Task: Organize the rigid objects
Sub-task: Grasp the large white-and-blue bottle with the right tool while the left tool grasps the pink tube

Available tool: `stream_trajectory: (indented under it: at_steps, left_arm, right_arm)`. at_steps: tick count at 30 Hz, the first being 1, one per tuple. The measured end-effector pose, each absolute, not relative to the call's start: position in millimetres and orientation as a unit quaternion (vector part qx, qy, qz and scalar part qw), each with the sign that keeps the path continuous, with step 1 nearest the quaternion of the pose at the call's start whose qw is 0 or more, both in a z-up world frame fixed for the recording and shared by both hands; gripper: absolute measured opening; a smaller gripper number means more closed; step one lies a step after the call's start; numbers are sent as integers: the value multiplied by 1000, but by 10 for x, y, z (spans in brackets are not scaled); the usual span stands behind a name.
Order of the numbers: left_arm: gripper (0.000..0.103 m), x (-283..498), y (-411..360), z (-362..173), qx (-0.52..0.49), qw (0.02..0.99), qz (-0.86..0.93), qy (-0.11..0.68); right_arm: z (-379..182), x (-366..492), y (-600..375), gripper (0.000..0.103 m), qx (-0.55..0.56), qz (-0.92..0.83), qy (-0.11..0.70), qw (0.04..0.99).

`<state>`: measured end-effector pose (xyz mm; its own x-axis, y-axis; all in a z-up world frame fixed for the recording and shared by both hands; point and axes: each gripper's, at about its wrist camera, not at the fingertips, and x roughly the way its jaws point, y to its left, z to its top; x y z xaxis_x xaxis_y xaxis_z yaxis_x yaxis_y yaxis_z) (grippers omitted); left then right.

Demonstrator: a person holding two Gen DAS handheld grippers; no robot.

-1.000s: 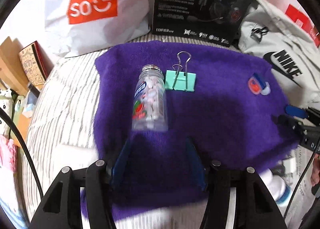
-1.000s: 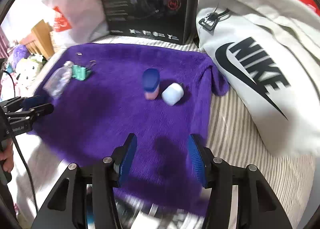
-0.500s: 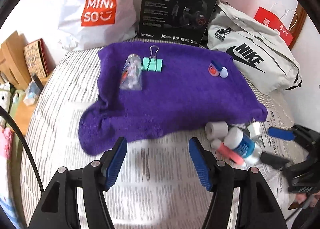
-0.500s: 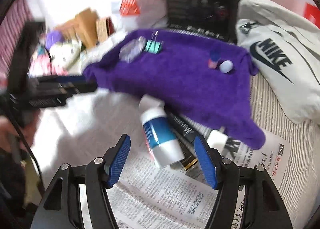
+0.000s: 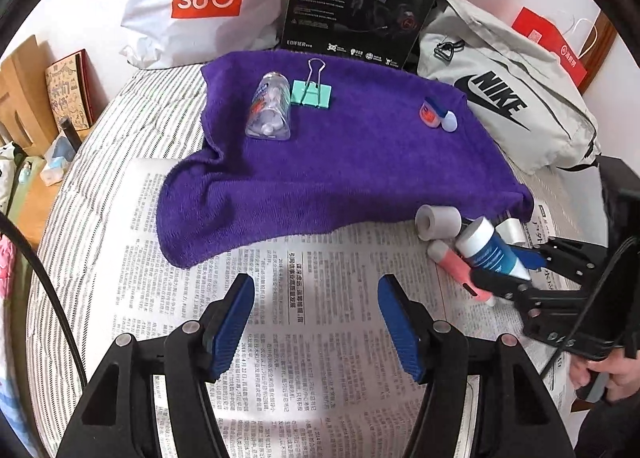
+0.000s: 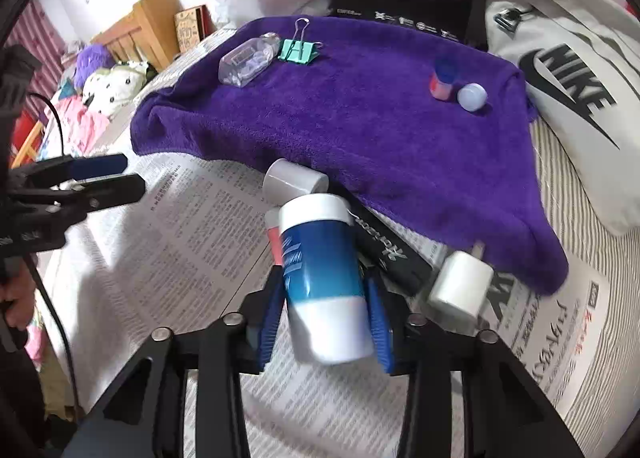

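Two grippers on record. Right gripper [image 6: 326,322]: fingers pinching the blue-and-white bottle [image 6: 320,278] at its white lower end; whether it is clear of the newspaper [image 6: 180,242] cannot be told. Left gripper [image 5: 316,322]: fingers spread, holding nothing, over the newspaper.

Step in hand, by judgement: pickup of the bottle from the loose pile at the near edge of the purple towel [image 6: 360,130]. Next move likely calls for lifting it clear of the pink tube [image 6: 274,234] and grey roll [image 6: 294,180] touching or just beside it, then carrying it onto the towel, where the clear bottle [image 6: 248,60] and green binder clip [image 6: 298,50] lie.

Bottle orientation: long axis along the fingers, white cap pointing away toward the towel.
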<state>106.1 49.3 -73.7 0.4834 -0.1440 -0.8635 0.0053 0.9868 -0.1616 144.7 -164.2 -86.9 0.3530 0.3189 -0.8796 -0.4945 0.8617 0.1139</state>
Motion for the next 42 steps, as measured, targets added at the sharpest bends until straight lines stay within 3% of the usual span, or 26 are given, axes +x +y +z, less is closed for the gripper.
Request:
stream_trajectory:
  at_steps: [18, 29, 34, 42]
  left_arm:
    - [62, 1209, -408, -884, -47, 841, -109, 528]
    - [65, 1332, -922, -1082, -1, 832, -57, 552]
    - [70, 1226, -773, -1098, 50, 835, -33, 547]
    - [67, 1205, -432, -1084, 30, 841, -34, 539]
  right_arm:
    - [-941, 873, -2633, 37, 4, 145, 522, 841]
    - [-1049, 861, -2666, 37, 23, 141, 518, 844]
    - [-1062, 814, -2679, 37, 24, 141, 508, 850]
    - [-1060, 803, -2633, 37, 6, 139, 502, 853]
